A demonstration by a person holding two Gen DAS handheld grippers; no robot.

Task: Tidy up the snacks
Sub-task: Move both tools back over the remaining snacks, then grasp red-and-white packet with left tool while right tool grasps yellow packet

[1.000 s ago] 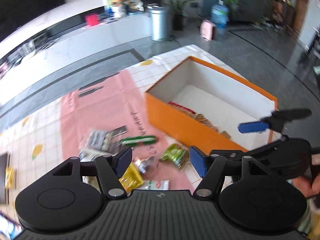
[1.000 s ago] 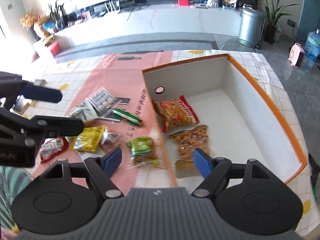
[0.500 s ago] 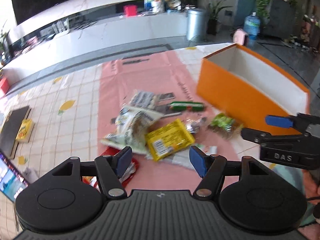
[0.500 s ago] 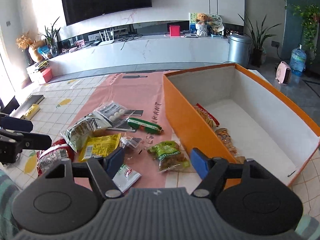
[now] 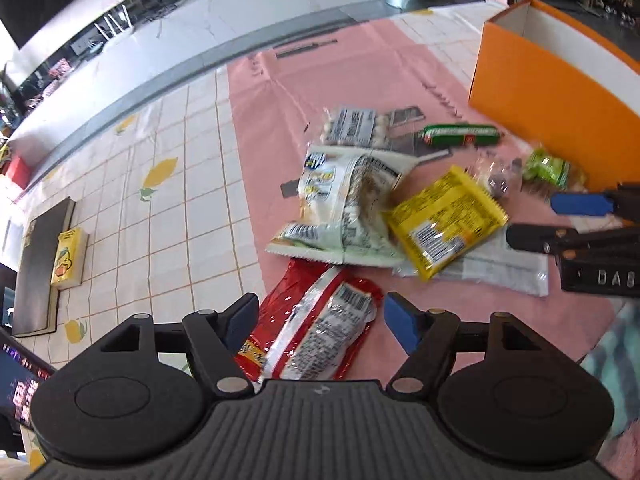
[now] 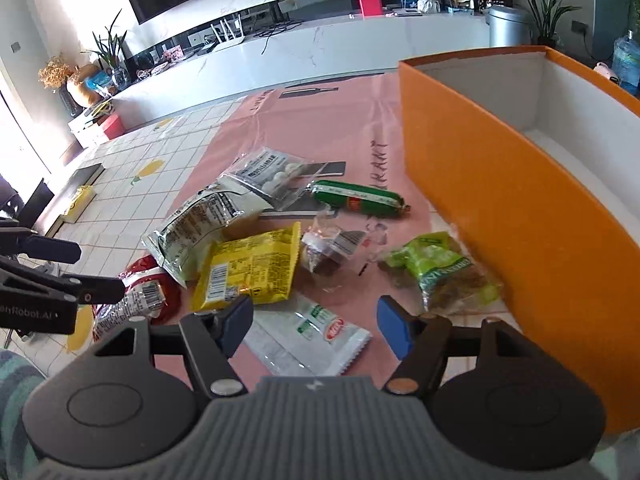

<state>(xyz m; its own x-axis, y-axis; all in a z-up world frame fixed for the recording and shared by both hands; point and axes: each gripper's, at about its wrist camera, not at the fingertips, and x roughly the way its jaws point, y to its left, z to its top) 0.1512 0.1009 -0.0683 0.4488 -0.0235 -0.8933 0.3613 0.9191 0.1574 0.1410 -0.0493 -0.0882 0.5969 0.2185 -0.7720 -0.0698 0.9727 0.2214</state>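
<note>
The left gripper has its jaws spread wide and empty, straddling the red pack, which lies flat on the pink cloth with its far end tucked under the white-green bag. The right gripper is likewise spread and holding nothing, poised over the white sachet, with the lime pack just ahead to its right, close against the orange box. The step in hand looks like choosing and picking the next snack from the loose heap. For the left side, the red pack seems the natural pick: come down so one pad lands on each long edge, and close on the near half, clear of the overlapping bag, or that bag and the yellow pack resting on it may be dragged along. Lift slowly at first so the pack slides free. Flat foil can slip, so pinching a crimped end may hold better. The green stick and the clear pouch lie farther out, well apart from both grippers. The box stands open to the right, its wall high, so a carried pack needs to clear the rim.
</note>
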